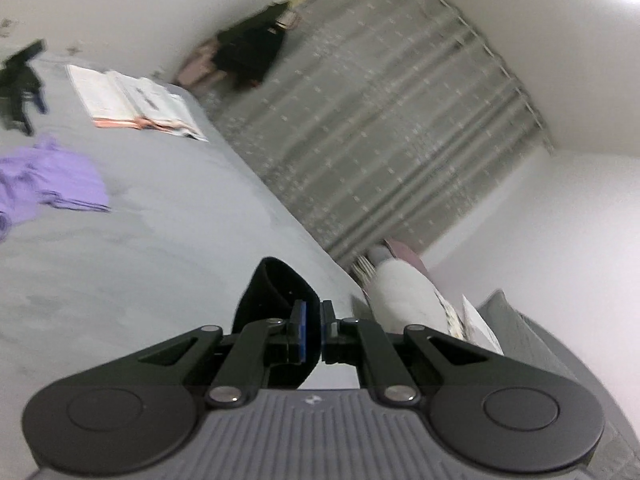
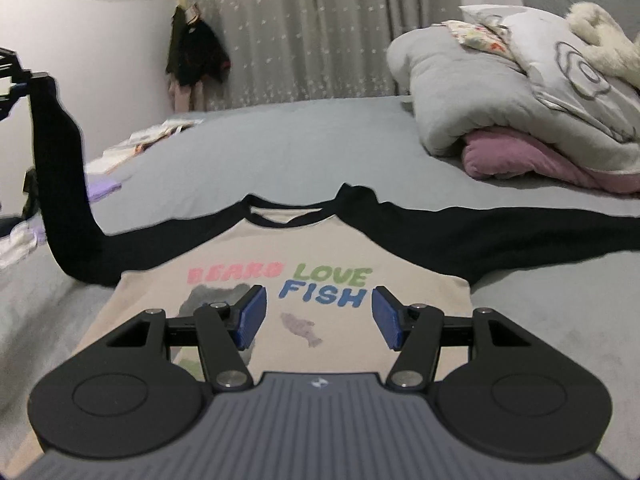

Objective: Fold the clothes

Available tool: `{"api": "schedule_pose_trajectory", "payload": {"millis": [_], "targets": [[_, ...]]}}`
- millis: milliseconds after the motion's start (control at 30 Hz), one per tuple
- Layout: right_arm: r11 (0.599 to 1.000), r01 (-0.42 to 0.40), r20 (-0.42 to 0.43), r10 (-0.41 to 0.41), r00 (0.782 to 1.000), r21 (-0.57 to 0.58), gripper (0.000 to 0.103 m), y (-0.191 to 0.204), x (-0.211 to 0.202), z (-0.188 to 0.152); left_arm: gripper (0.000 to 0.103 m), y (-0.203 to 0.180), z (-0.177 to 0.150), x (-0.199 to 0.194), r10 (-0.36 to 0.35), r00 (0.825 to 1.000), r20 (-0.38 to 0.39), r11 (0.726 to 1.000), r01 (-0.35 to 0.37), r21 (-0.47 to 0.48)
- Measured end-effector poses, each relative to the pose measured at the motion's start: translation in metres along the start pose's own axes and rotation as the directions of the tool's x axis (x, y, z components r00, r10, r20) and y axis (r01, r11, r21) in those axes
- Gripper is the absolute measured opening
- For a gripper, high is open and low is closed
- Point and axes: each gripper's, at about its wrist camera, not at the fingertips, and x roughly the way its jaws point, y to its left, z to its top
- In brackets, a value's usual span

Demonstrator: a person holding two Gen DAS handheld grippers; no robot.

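While the left gripper (image 1: 311,330) clamps a black sleeve (image 2: 60,184) raised at far left, the right gripper (image 2: 319,316) hangs released over the shirt (image 2: 288,280), spread centre-frame on the grey bed (image 2: 280,148). Bedding (image 2: 500,92) is piled upper right; a patterned curtain (image 2: 320,28) hangs behind.

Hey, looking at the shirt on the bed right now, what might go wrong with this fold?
1. The left gripper pinches only the end of the black sleeve, so it may slip out.
2. The right gripper is open above the shirt, so the body could drag or bunch as the sleeve is pulled.
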Motion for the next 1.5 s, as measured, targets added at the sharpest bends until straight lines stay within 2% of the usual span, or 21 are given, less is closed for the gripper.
{"api": "schedule_pose_trajectory", "payload": {"millis": [167,233,333,433,600,700,800,900,967,1067,1100,1200,1233,1300,1433,1500], "targets": [[0.995,0.003,0.016,-0.005,1.000,0.103,0.060,-0.023,-0.010,0.002,0.005,-0.059,-0.049,0.037,-0.075,0.993,-0.096,0.996,0.079,0.036],[0.990,0.004,0.023,-0.008,1.000,0.144,0.060,-0.033,-0.014,0.003,0.005,-0.081,-0.074,0.050,-0.096,0.986,-0.140,0.993,0.105,0.060],[0.979,0.005,0.032,-0.012,0.999,0.205,0.060,-0.047,-0.019,0.004,0.005,-0.106,-0.129,0.071,-0.119,0.967,-0.227,0.989,0.136,0.063],[0.964,0.005,0.041,-0.017,0.999,0.265,0.060,-0.061,-0.025,0.005,0.005,-0.113,-0.170,0.081,-0.125,0.959,-0.253,0.987,0.145,0.063],[0.932,0.004,0.056,-0.026,0.998,0.363,0.060,-0.084,-0.035,0.007,0.005,-0.118,-0.236,0.114,-0.130,0.933,-0.335,0.989,0.146,0.022],[0.907,0.003,0.064,-0.033,0.997,0.420,0.060,-0.098,-0.041,0.009,0.005,-0.118,-0.267,0.118,-0.120,0.927,-0.355,0.991,0.131,0.007],[0.884,-0.003,0.064,-0.031,0.997,0.467,0.060,-0.114,-0.034,0.009,0.005,-0.120,-0.289,0.121,-0.109,0.919,-0.378,0.994,0.111,-0.017],[0.872,-0.021,0.052,-0.005,0.999,0.489,0.060,-0.123,-0.030,0.007,0.005,-0.117,-0.303,0.118,-0.099,0.902,-0.420,0.994,0.109,-0.001],[0.858,-0.046,0.016,0.043,0.999,0.512,0.061,-0.131,-0.020,0.006,0.006,-0.110,-0.299,0.105,-0.065,0.905,-0.420,0.991,0.108,0.081],[0.851,-0.062,-0.029,0.091,0.995,0.521,0.062,-0.138,-0.001,0.007,0.010,-0.082,-0.278,0.083,0.040,0.915,-0.401,0.974,0.054,0.221],[0.857,-0.066,-0.037,0.099,0.994,0.511,0.062,-0.138,0.006,0.009,0.014,-0.067,-0.268,0.075,0.085,0.918,-0.388,0.964,0.022,0.263],[0.858,-0.071,-0.057,0.115,0.992,0.508,0.062,-0.136,0.024,0.011,0.041,-0.025,-0.239,0.052,0.193,0.924,-0.330,0.932,-0.067,0.357],[0.856,-0.070,-0.063,0.119,0.991,0.512,0.062,-0.134,0.029,0.011,0.049,-0.015,-0.232,0.046,0.217,0.925,-0.311,0.924,-0.092,0.371],[0.851,-0.070,-0.076,0.127,0.989,0.520,0.062,-0.131,0.039,0.012,0.050,0.020,-0.211,0.032,0.261,0.922,-0.286,0.915,-0.142,0.376],[0.841,-0.068,-0.100,0.144,0.985,0.536,0.062,-0.126,0.060,0.013,0.051,0.057,-0.186,0.024,0.274,0.918,-0.288,0.915,-0.157,0.371],[0.836,-0.067,-0.112,0.152,0.982,0.544,0.062,-0.123,0.071,0.014,0.053,0.074,-0.180,0.023,0.286,0.924,-0.254,0.904,-0.172,0.392]]}}
